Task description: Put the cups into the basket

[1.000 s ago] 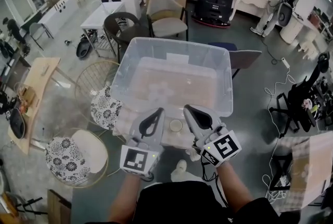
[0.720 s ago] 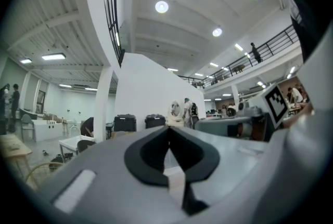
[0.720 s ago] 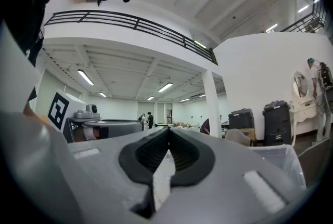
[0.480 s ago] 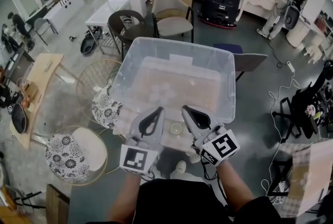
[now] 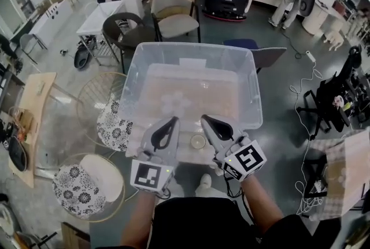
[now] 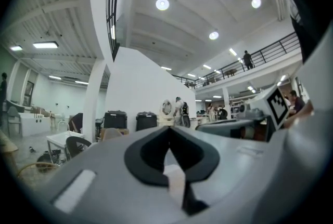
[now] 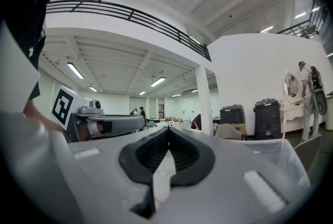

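**Cup between two closed grippers, outside the basket.**
Your left gripper (image 5: 172, 122) and right gripper (image 5: 206, 120) both have their jaws pressed together, holding nothing. The cup (image 5: 198, 141) stands on the tabletop (image 5: 184, 153) between them, closer to the right one and just short of the clear basket's (image 5: 135, 81) near wall. Your forearms reach forward side by side with the grippers level. The cup is upright, mouth up, long axis vertical.

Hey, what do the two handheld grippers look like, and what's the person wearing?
The left gripper and right gripper are light grey wedges tapering to a point, with black teardrop loops at the jaws. Each carries a white cube printed with black square markers. The person wears a black top; no sleeves cover the forearms.
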A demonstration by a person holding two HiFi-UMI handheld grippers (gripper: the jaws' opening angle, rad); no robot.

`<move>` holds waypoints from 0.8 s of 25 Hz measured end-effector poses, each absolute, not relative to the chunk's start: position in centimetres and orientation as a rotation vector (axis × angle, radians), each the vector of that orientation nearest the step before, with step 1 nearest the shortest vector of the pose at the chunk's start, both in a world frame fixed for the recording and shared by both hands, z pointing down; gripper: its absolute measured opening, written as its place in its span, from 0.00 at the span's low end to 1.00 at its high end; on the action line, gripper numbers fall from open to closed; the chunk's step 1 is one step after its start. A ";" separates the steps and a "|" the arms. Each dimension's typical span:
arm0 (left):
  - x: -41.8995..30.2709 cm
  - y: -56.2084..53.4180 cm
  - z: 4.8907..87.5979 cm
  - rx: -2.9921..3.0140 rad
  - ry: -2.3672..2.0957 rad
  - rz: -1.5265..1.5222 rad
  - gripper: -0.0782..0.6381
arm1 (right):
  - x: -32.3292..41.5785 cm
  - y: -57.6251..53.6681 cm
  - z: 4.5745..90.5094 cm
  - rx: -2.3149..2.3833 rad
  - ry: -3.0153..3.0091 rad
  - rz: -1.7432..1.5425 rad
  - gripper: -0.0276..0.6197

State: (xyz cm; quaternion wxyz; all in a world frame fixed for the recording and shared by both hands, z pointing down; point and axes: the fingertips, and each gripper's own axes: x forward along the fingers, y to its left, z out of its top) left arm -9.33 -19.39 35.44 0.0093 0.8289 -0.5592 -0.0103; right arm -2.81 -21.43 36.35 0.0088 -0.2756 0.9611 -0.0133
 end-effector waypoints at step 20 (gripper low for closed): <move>-12.8 -19.7 37.1 2.721 -1.493 0.005 0.12 | -3.4 -17.5 62.7 -1.292 3.520 -0.376 0.20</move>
